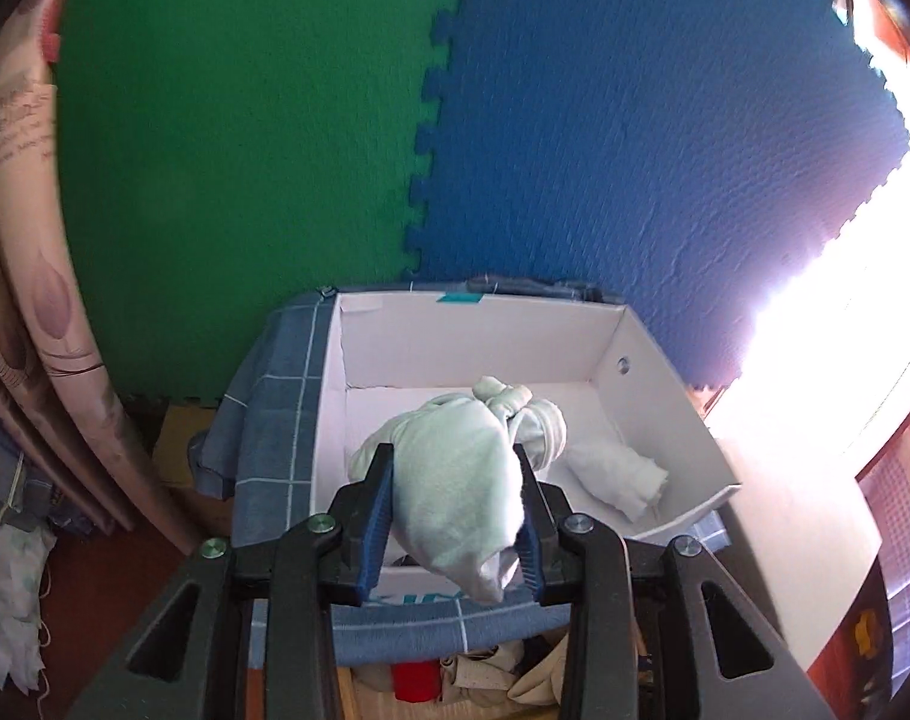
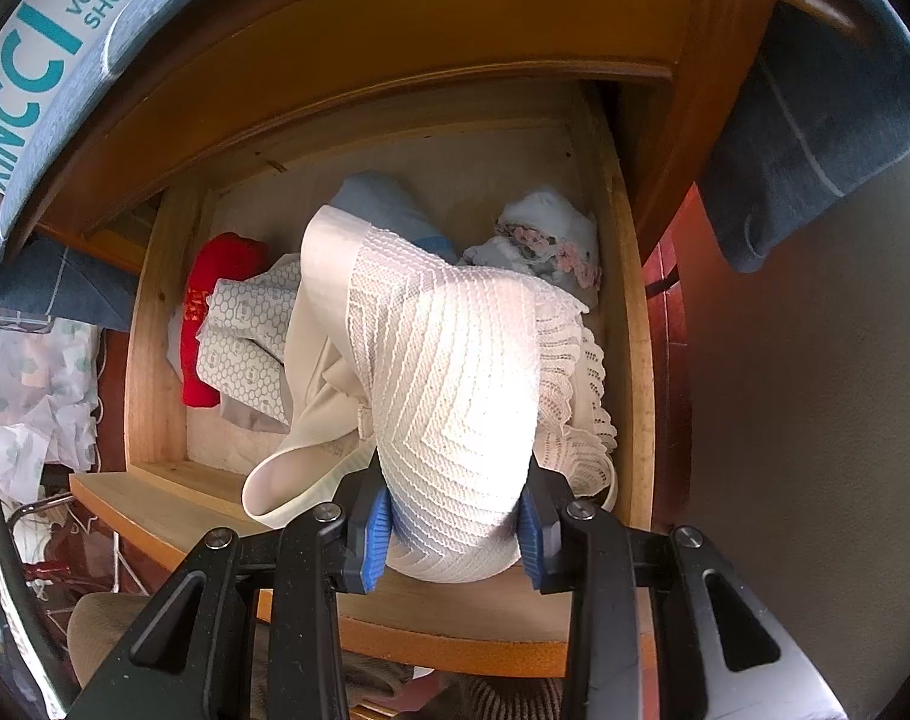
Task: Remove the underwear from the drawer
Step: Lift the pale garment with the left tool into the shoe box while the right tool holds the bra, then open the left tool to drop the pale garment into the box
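Underwear, white ribbed-knit piece [image 2: 461,396], is bulging upward between the right tongs [image 2: 455,531], whose blue pads are pinching its lower fold above the front edge of the wooden drawer [image 2: 626,324]; a lace-trimmed hem is draping toward the drawer's right wall, and a smooth cream band is curling out to the left. Remaining drawer contents are lying packed close together: a red folded item [image 2: 206,324], a grey hexagon-print cloth [image 2: 245,342], a pale blue piece [image 2: 383,204], and a white bundle with pink floral trim [image 2: 551,234]; little bare drawer floor is showing between them. Second garment, soft pale mint fleece [image 1: 455,480], knotted at its far end, is hanging clamped in the left tongs [image 1: 458,531] over a white cardboard shoebox [image 1: 647,360]. A white rolled cloth [image 1: 617,474] is resting on the box floor, with open floor showing along the back wall. The box is sitting on a blue checked cloth [image 1: 275,396], in front of green and blue foam mats.
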Tool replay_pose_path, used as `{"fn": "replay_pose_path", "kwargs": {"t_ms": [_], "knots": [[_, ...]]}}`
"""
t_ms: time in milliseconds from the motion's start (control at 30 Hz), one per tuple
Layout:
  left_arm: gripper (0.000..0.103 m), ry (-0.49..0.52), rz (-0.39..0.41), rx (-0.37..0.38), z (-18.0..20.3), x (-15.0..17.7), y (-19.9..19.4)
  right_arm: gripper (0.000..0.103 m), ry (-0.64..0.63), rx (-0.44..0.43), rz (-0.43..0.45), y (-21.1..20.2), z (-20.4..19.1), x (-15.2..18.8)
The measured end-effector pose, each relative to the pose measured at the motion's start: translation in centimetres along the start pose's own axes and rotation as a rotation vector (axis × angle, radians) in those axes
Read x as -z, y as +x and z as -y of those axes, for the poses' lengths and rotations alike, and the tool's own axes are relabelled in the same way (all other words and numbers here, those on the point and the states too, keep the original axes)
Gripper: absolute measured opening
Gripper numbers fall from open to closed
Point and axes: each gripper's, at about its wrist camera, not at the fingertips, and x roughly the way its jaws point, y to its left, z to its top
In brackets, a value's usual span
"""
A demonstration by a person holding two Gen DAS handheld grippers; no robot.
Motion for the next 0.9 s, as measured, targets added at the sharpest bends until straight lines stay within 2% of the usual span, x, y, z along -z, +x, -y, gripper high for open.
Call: {"fn": "replay_pose_path", "kwargs": {"t_ms": [167, 433, 667, 900], "knots": [[0.035, -0.004, -0.035, -0.043, -0.1, 0.3, 3.8, 0.032, 0.006, -0.007, -0.002, 0.0, 0.1, 0.1], [0.036, -0.028, -0.089, -0.059, -0.4, 0.5, 7.5, 0.032, 0.011, -0.012, -0.005, -0.1, 0.2, 0.1], [0.041, -0.007, -0.075, -0.090, 0.0, 0.7, 7.1, 0.032, 0.011, -0.007, -0.004, 0.0, 0.1, 0.0], [0.057, 0.027, -0.075, -0.155, 0.8, 1.1, 6.3, 0.032, 0.007, 0.000, -0.003, 0.0, 0.0, 0.1]]}}
